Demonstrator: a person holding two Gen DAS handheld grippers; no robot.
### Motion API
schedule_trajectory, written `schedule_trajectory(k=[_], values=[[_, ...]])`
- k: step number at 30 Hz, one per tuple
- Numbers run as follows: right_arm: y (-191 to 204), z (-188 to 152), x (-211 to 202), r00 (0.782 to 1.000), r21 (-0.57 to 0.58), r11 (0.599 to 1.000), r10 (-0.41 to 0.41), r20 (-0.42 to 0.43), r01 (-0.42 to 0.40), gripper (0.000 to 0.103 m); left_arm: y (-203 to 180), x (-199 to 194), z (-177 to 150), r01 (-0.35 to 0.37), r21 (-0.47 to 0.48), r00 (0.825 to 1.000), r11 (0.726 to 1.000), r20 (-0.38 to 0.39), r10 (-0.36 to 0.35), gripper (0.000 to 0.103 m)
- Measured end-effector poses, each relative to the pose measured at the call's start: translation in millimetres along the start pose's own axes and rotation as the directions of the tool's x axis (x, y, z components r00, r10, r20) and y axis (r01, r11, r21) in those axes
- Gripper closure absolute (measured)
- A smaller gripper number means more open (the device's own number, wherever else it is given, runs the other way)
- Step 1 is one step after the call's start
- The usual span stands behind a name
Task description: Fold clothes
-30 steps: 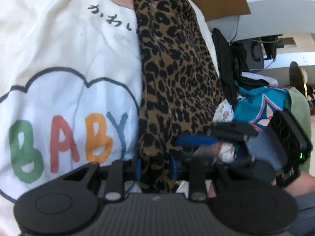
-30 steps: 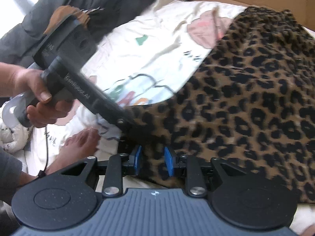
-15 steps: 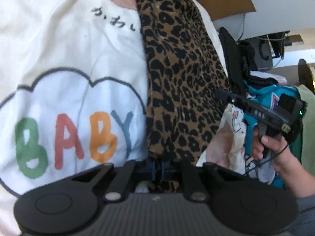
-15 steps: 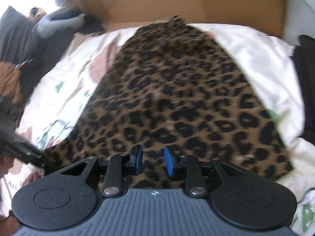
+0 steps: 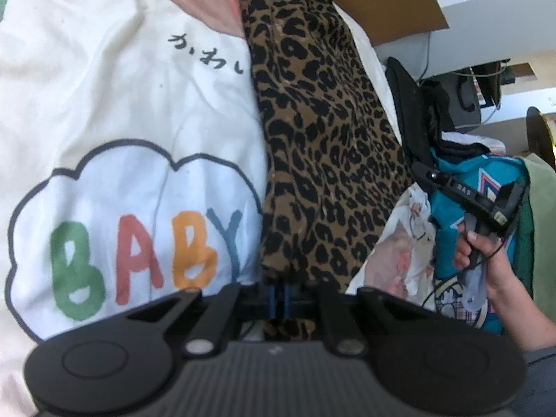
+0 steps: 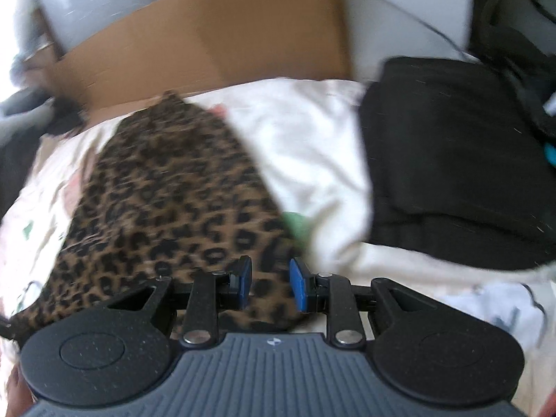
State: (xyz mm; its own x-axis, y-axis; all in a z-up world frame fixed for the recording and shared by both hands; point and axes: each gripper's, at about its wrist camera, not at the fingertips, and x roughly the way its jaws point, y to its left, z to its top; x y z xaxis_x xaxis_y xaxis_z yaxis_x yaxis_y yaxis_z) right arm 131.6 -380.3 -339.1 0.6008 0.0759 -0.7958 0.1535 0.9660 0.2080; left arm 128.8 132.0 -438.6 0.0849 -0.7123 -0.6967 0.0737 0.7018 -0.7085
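A leopard-print garment [image 5: 319,139] lies lengthwise on a white bedsheet [image 5: 121,104] printed with a cloud and "BABY". My left gripper [image 5: 278,295] is shut on the garment's near hem, and cloth bunches under the pads. In the right wrist view the same garment [image 6: 166,208] spreads away from my right gripper [image 6: 269,283]. That gripper is open above the garment's near right corner, and the cloth shows through the gap between its blue pads [image 6: 243,281]. In the left wrist view a hand [image 5: 486,264] holds the right gripper's handle to the right of the garment.
A brown cardboard panel [image 6: 208,45] stands behind the bed. A folded black item [image 6: 451,156] lies on the sheet [image 6: 305,132] to the right. A pile of teal and patterned clothes [image 5: 500,166] sits at the bed's right side, with desks beyond.
My left jaws have closed on the leopard garment's near hem. My right gripper has swung from beside the left gripper across the garment to its right side, with its gap unchanged.
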Motion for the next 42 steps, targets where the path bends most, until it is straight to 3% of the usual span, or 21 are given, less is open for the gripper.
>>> schedule_trajectory(k=[4, 10, 14, 21, 24, 26, 33, 42], values=[[-17, -4, 3, 0.999, 0.044, 0.999, -0.028, -0.018, 0.028, 0.072, 0, -2, 1, -0.008, 0.004, 1.0, 1.0, 0.002, 0.008, 0.098], [-16, -9, 17, 0.997, 0.074, 0.996, 0.044, -0.069, -0.039, 0.072, 3, -4, 3, -0.023, -0.001, 1.0, 1.0, 0.008, 0.023, 0.098], [-14, -11, 33, 0.993, 0.041, 0.999, 0.038, -0.112, -0.034, 0.071, -1, -1, 5, -0.029, 0.006, 1.0, 1.0, 0.008, 0.029, 0.098], [-15, -2, 53, 0.983, 0.024, 0.997, 0.076, -0.169, -0.073, 0.057, -2, -5, 10, -0.047, 0.023, 0.999, 0.999, 0.021, 0.047, 0.098], [-16, 1, 63, 0.975, 0.009, 0.995, 0.1, -0.2, -0.101, 0.056, -4, -3, 11, -0.053, 0.025, 0.998, 0.998, 0.021, 0.053, 0.098], [-18, 4, 65, 0.968, 0.017, 0.993, 0.114, -0.225, -0.113, 0.06, -6, -2, 11, -0.055, 0.023, 0.998, 0.998, 0.021, 0.054, 0.098], [-27, 6, 54, 0.95, 0.12, 0.982, 0.174, -0.26, -0.147, 0.095, -16, -14, 11, -0.016, 0.023, 1.0, 1.0, 0.024, 0.016, 0.099], [-16, 14, 12, 0.942, 0.206, 0.95, 0.273, -0.193, -0.233, 0.097, -44, -61, 19, -0.002, 0.073, 0.996, 0.997, 0.092, -0.005, 0.099]])
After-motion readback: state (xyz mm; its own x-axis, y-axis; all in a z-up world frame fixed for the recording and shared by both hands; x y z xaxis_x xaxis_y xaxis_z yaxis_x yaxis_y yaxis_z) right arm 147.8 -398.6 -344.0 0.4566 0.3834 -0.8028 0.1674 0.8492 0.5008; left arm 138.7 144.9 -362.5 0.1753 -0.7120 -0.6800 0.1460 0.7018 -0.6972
